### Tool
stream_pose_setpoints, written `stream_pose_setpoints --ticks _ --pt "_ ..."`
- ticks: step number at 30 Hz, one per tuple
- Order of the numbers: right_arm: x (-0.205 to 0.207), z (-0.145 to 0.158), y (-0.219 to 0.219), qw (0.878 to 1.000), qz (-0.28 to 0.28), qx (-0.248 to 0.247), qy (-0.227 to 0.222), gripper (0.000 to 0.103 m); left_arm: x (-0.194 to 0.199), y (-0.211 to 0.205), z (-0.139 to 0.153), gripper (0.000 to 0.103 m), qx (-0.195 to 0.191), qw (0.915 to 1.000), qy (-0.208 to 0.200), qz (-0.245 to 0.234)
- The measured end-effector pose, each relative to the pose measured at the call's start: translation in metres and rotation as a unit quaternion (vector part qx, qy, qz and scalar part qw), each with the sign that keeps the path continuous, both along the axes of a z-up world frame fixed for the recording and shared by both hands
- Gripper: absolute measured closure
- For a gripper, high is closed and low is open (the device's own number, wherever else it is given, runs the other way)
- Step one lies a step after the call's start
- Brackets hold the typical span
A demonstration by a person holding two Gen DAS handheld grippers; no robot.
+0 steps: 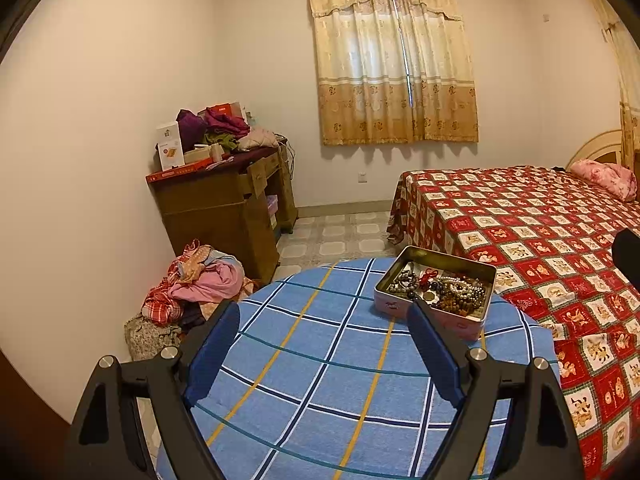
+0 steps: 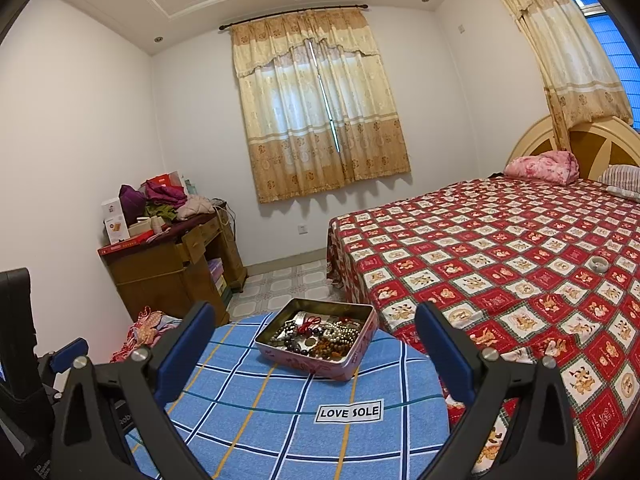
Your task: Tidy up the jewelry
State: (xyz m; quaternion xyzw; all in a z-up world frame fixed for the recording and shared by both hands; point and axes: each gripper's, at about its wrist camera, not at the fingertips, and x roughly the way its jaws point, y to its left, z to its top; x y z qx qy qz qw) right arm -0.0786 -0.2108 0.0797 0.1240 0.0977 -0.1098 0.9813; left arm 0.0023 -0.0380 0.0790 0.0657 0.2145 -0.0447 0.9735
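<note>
Surroundings: brown wooden dresser (image 2: 176,264) far left against the white wall, piled with clothes and boxes; heap of pink and red checked cloth (image 1: 196,284) on the floor near its foot; bed under a red and cream patchwork cover (image 2: 500,256) to the right; beige patterned curtain (image 2: 320,116) on the far wall.
Tabletop: round, draped in a blue checked cloth with yellow and white lines (image 2: 288,408), white "LOVE SOLE" label near its right edge.
Obstructions: nothing between either gripper and the tin.
Jewelry tin: open rectangular pink metal tin (image 2: 320,364) at the far side of the tabletop, close to the bed.
Jewelry: tangled bead strands (image 2: 320,336) inside the tin, dark, pearl-white and amber, with a red knotted cord.
Small item: pale ring-shaped object (image 2: 597,265) lying on the bed cover, far right.
Left gripper (image 1: 322,308): released, jaws wide, empty, short of the tin.
Right gripper (image 2: 316,312): released, jaws wide, empty, framing the tin from the near side.
</note>
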Motion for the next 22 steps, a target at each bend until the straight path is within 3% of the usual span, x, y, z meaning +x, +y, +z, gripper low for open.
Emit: stream_pose_setpoints --ticks 11,22 --pt "-0.001 -0.002 -0.003 1.000 0.001 0.001 0.002 0.001 0.006 0.004 -0.001 0.017 -0.021 0.9996 0.015 -0.013" --pt "0.003 -0.007 -0.008 1.000 0.000 0.006 0.013 0.001 0.018 0.008 -0.007 0.017 -0.020 0.9992 0.035 0.004"
